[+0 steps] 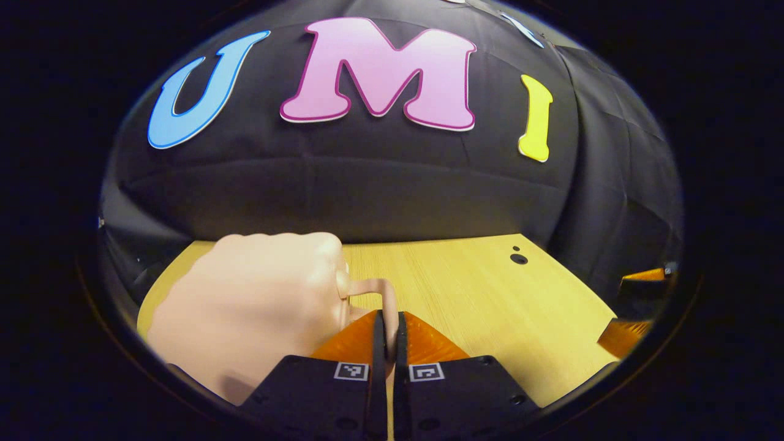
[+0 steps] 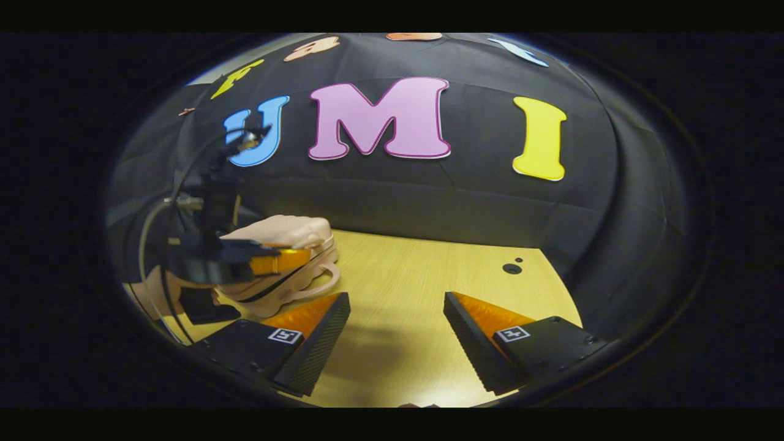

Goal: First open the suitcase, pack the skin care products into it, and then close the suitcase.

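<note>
The suitcase point(image 1: 245, 300) is a small, soft-looking pale pink case lying flat on the left part of the wooden tabletop point(image 1: 490, 294), close to the booth's black wall. Its lid is down, a dark seam runs round its side in the right gripper view, and nothing of its inside can be seen. A curved handle point(image 1: 376, 291) of the same pink loops out from its near edge. The left claw point(image 1: 387, 334) has its fingers drawn together on that handle, pinching the loop between them. The right claw point(image 2: 397, 331) hovers spread wide over bare tabletop, holding nothing, well apart from the suitcase.
</note>
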